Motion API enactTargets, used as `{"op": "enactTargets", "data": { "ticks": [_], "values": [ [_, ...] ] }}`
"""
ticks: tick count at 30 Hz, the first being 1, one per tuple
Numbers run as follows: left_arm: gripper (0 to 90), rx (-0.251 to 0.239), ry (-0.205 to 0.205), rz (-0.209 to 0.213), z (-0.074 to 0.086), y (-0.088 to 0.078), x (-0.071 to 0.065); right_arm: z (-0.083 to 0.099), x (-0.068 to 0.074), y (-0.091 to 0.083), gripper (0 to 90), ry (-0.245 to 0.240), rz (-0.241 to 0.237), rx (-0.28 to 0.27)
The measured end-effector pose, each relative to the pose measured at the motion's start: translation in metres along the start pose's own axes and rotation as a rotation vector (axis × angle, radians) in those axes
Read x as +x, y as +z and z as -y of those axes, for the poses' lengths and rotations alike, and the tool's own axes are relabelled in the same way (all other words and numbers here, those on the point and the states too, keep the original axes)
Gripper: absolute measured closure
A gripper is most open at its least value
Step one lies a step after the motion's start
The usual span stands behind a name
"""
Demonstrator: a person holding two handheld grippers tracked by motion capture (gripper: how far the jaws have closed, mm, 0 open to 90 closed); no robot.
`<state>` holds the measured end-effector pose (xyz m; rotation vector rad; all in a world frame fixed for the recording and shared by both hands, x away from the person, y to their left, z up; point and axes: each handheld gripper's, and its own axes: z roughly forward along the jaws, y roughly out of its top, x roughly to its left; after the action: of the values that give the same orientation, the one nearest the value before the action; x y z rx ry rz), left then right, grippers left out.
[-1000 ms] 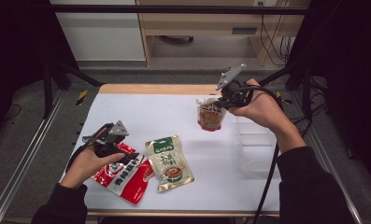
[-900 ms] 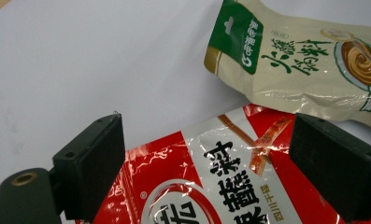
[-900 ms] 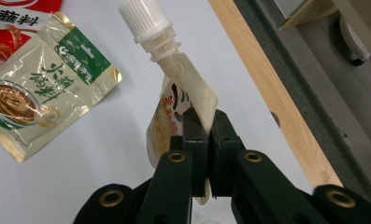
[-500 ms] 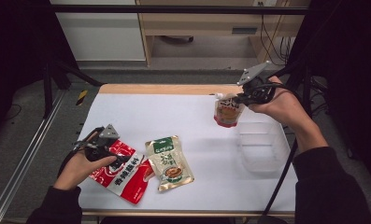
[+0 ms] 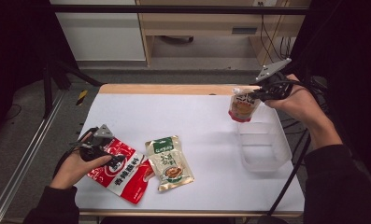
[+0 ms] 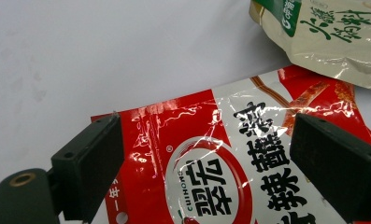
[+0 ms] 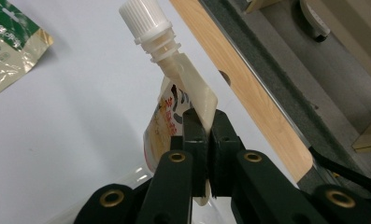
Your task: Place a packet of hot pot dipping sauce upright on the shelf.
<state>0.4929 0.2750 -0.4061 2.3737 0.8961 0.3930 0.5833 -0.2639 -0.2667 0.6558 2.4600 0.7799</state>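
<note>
The right tool (image 5: 260, 93) is clenched on the top seam of a spouted pouch (image 5: 243, 105), which hangs in the air above the far end of a clear plastic container (image 5: 267, 151) at the right side of the white desk (image 5: 192, 116). In the right gripper view its white screw cap (image 7: 139, 17) points up and away. The left tool (image 5: 109, 157) is released, its jaws spread wide over a red sauce packet (image 6: 230, 163) lying flat near the desk's front left. A green and cream packet (image 5: 168, 162) lies just beside the red one, touching its edge
</note>
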Motion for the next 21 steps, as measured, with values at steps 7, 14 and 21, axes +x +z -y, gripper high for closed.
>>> {"op": "enactTargets", "data": {
  "ticks": [7, 14, 21],
  "values": [
    [9.3, 0.016, -0.01, -0.004, 0.003, 0.002, 0.002, 0.015, -0.014, -0.004, 88.2, 0.012, 0.019, -0.027],
    [9.3, 0.009, -0.01, -0.005, 0.003, 0.0, 0.002, 0.024, -0.021, -0.005, 88.2, 0.019, 0.031, -0.031],
    [9.2, 0.001, -0.008, -0.005, 0.002, -0.003, 0.002, 0.035, -0.028, -0.003, 88.2, 0.023, 0.046, -0.018]
  ]
}}
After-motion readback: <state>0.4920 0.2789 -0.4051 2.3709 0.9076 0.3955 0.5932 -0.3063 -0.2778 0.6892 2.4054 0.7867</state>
